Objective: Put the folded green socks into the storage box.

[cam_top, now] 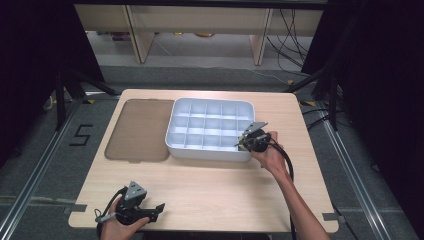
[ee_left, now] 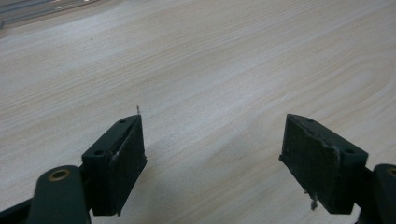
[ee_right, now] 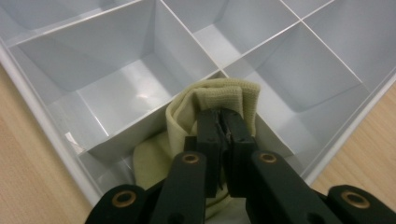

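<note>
Pale-yellow ribbed sock [ee_right: 187, 121], being pinched by the closed right gripper [ee_right: 219, 122] over the white divided tray's [cam_top: 172, 131] corner cell at four o'clock, is risking snagging on a divider, while the left gripper [ee_left: 212, 154] is idling wide open, empty.

a lab or recording studio: black curtains [cam_top: 35, 60] flank a lone wooden counter [cam_top: 210, 190], metal rails [cam_top: 30, 175] run along the grey floor, a taped "5" [cam_top: 81, 135] marks it, loose cables [cam_top: 290, 35] trail behind.
</note>
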Available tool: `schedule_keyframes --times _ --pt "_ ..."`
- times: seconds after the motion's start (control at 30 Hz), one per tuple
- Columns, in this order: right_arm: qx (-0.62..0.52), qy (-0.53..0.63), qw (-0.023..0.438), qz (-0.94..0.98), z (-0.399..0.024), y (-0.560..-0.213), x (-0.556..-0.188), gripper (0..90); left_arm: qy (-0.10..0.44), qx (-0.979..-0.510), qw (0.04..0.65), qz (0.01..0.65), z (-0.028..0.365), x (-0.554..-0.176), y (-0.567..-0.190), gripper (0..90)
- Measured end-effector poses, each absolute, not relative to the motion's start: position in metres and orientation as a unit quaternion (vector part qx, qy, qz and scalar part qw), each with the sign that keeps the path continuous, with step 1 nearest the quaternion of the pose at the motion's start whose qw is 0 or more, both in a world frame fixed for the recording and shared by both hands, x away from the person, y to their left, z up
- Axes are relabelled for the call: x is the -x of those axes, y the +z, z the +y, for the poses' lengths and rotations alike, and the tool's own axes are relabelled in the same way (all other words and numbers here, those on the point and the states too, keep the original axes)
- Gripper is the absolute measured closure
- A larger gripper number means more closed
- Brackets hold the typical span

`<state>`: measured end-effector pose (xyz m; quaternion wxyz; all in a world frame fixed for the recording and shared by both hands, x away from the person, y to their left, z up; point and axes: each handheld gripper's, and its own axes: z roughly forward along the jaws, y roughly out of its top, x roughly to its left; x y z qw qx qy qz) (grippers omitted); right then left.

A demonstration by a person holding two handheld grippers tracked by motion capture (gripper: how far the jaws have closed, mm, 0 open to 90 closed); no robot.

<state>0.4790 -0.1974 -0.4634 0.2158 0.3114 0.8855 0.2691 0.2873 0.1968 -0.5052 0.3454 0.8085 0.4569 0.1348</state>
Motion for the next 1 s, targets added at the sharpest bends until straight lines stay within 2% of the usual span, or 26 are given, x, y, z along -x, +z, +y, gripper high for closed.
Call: schedule_keyframes --times 0.23,0.3,0.33,0.8,1.0 --pt "-0.325 0.299 0.208 0.873 -0.201 -0.458 -0.478 83.6 0.136 -0.807 0.346 0.459 0.198 -0.287 -0.505 21.0" --pt "-0.338 0.315 0.188 0.867 -0.206 -0.450 -0.477 81.4 0.131 -0.809 0.343 0.458 0.198 -0.287 -0.504 21.0" --pt "-0.336 0.331 0.203 0.858 -0.207 -0.449 -0.477 80.5 0.132 -0.809 0.343 0.459 0.198 -0.287 -0.504 21.0" --pt "-0.345 0.383 0.199 0.833 -0.216 -0.428 -0.470 73.9 0.136 -0.808 0.345 0.457 0.198 -0.287 -0.504 21.0" --pt "-0.350 0.384 0.203 0.830 -0.215 -0.426 -0.468 64.4 0.133 -0.808 0.345 0.458 0.198 -0.287 -0.504 21.0"
